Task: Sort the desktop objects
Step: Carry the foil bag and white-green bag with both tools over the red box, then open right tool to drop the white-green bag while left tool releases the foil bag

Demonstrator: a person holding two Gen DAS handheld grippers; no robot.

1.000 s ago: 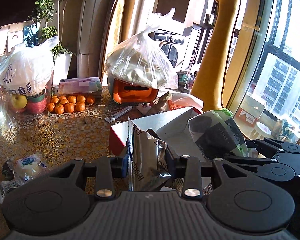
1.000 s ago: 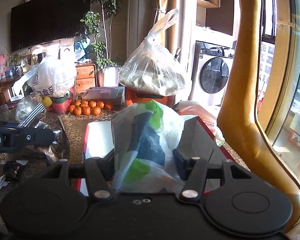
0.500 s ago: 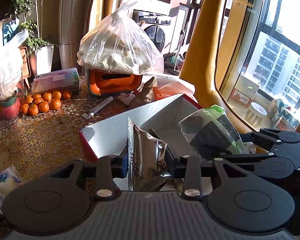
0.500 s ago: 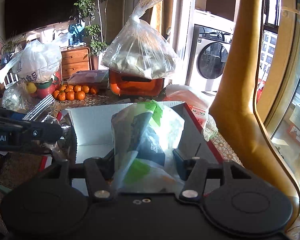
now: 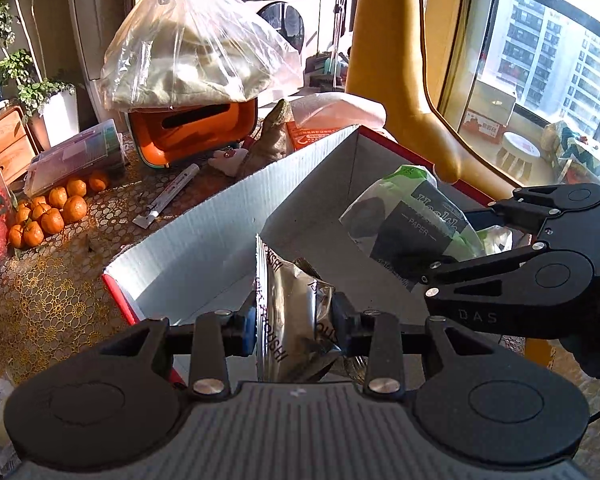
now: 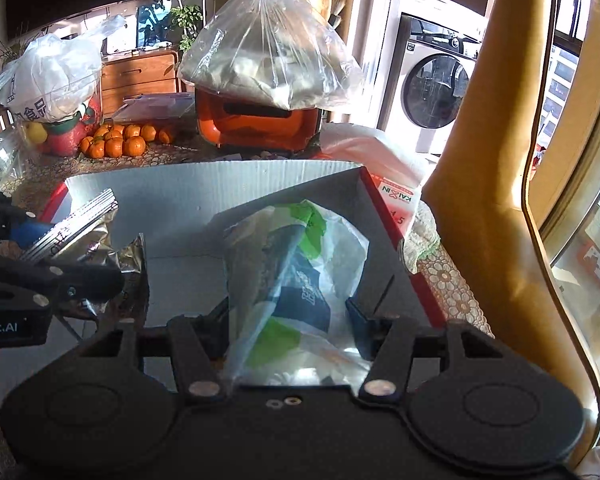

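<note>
Over one box [image 5: 204,236]: two grippers, two packets.

A home's living area — a washer [image 6: 436,92] stands by the window, and potted plants [image 5: 28,88] line the wall. Tangerines [image 6: 116,140] and tied plastic bags [image 6: 268,48] crowd the patterned table [image 5: 40,300] — ordinary household clutter.

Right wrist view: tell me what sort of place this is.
Most likely a lived-in flat's living or dining area: a front-loading washing machine behind the cluttered table, a wooden drawer cabinet, potted plants, and mandarins beside grocery bags.
</note>
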